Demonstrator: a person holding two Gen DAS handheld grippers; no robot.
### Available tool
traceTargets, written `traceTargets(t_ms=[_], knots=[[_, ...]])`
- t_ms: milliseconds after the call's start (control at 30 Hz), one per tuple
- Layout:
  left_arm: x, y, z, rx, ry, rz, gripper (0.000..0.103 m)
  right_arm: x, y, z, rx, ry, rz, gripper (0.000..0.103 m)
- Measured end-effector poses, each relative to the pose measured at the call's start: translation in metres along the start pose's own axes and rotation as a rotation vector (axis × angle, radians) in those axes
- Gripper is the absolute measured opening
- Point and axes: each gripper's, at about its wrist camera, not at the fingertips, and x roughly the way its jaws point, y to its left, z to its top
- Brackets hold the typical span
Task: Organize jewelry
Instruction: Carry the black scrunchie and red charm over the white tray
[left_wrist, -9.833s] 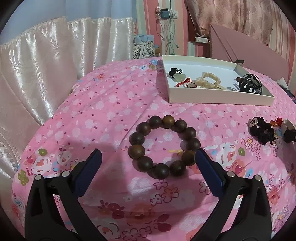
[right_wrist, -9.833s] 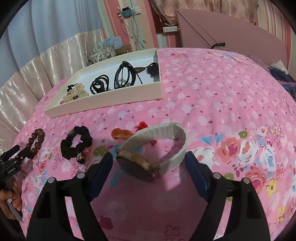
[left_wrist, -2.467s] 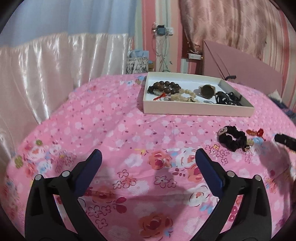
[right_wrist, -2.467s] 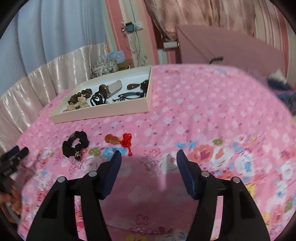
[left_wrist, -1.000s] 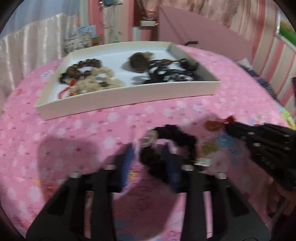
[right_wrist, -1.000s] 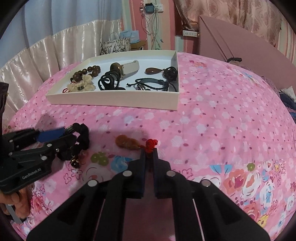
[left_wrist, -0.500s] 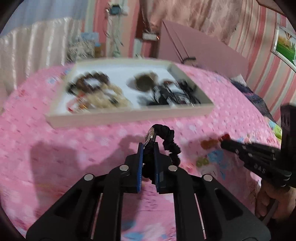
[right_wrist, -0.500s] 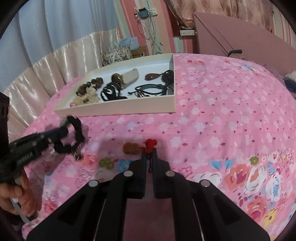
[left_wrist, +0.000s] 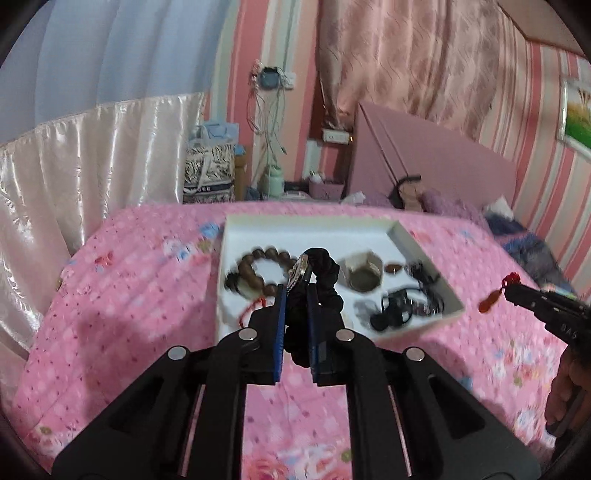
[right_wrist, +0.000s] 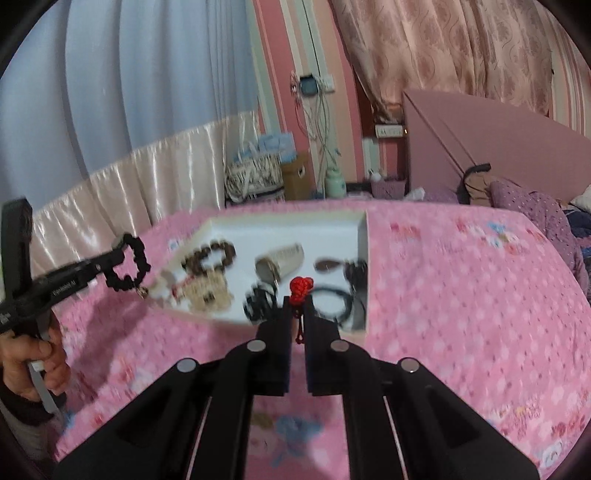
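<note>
in our left wrist view, the white tray (left_wrist: 424, 254) lies on the bed (left_wrist: 147, 266) ahead of us. it holds a brown wooden bead bracelet (left_wrist: 255, 271) at its left, a red cord piece (left_wrist: 253, 308) nearer us, a watch with a pale band (left_wrist: 364, 275) in the middle, a small brown pendant (left_wrist: 393, 268), and a blurred tangle of black cords (left_wrist: 402, 306) at the right. our left tool (left_wrist: 295, 295) has its fingers drawn nearly together, clamped on the black scrunchie (left_wrist: 328, 280), which rises off the bed in front of the tray with a silvery charm (left_wrist: 297, 273) at its top. at the right edge our right tool (left_wrist: 517, 290) pinches a red-knotted amber charm (left_wrist: 491, 301) that hangs in the air past the tray's right corner. the bed to the left of the tray is bare pink floral cover.

in our right wrist view, the same tray (right_wrist: 364, 236) sits straight ahead, with the bead bracelet (right_wrist: 210, 256), a pale chunky bracelet (right_wrist: 208, 295), the watch (right_wrist: 279, 264), the pendant (right_wrist: 327, 264) and the black cords (right_wrist: 343, 295) inside. our right tool (right_wrist: 297, 314) is closed down on the charm's cord, its red knot (right_wrist: 301, 287) standing above the fingertips. our left tool (right_wrist: 110, 258) holds the scrunchie (right_wrist: 129, 267) aloft beside the tray's left corner. the bed (right_wrist: 461, 277) to the right of the tray lies open. behind are a satin drape (right_wrist: 129, 184), striped pink walls, a floral curtain (right_wrist: 443, 48), and a pink headboard (right_wrist: 498, 147).
</note>
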Motion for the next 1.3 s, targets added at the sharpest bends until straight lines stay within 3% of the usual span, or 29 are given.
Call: traceTargets(t_ms=[133,300,433,633,800,1067,1300], knots=[[0.004,0.015,0.012,-0.018,-0.016,0.001,0.008,0.013,0.004,0.016,0.006,-0.027,0.017,0.005],[0.026,0.016,0.012,0.037,-0.029,0.036,0.008,0.035,0.006,0.025,0.009,-0.047,0.026,0.005],[0.048,0.02,0.006,0.03,-0.002,0.049,0.008,0.056,-0.001,0.025,0.022,-0.035,0.021,0.005],[0.059,0.032,-0.007,0.033,-0.045,0.058,0.008,0.078,-0.019,0.01,0.07,-0.007,-0.01,0.005],[0.075,0.039,-0.014,0.02,0.004,0.061,0.008,0.091,-0.023,-0.003,0.055,0.012,-0.05,0.005],[0.09,0.034,-0.025,0.015,0.052,0.026,0.008,0.102,-0.027,-0.011,0.05,0.03,-0.055,0.005],[0.105,0.035,-0.034,0.0,0.118,0.039,0.008,0.109,-0.028,-0.015,0.053,0.051,-0.059,0.005]])
